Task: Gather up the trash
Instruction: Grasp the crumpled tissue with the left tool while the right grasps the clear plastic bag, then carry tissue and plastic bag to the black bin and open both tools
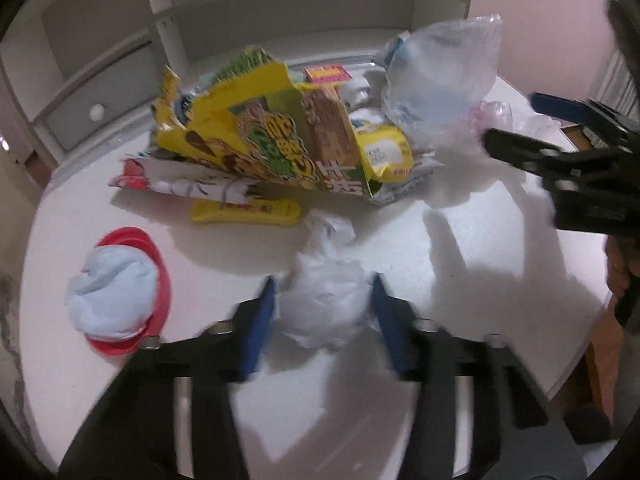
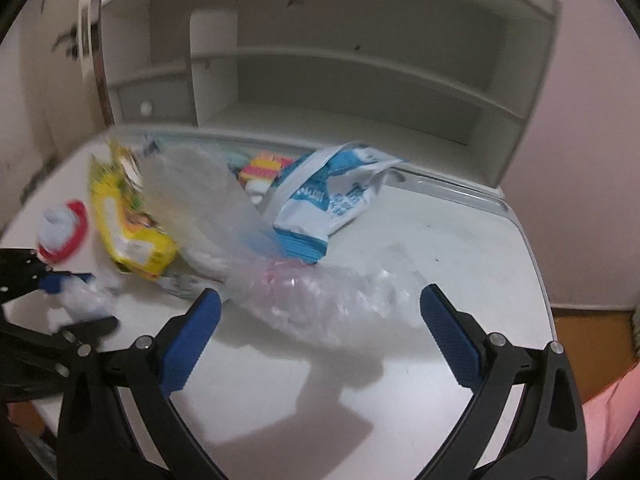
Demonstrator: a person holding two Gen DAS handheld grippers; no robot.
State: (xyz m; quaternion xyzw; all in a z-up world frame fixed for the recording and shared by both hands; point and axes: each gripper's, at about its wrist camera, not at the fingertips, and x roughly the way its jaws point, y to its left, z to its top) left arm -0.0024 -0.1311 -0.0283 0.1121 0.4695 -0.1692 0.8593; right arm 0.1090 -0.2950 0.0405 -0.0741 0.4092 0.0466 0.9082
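Observation:
A crumpled white tissue wad (image 1: 324,300) lies on the white table (image 1: 480,288) between the blue pads of my left gripper (image 1: 322,288); the jaws stand around it, partly closed, and contact is unclear through blur. It also shows in the right wrist view (image 2: 86,300). My right gripper (image 2: 320,296) is open, its pads on either side of a clear crumpled plastic bag (image 2: 320,304). In the left wrist view the right gripper (image 1: 512,124) sits beside that bag (image 1: 444,80). A heap of yellow snack boxes and wrappers (image 1: 264,140) lies behind.
A red lid holding a pale blue cloth ball (image 1: 112,296) sits at the table's left. A blue-and-white pouch (image 2: 332,200) lies by the plastic bag. A yellow wrapper (image 2: 128,224) lies left of it. A white shelf unit (image 2: 360,72) stands behind the table.

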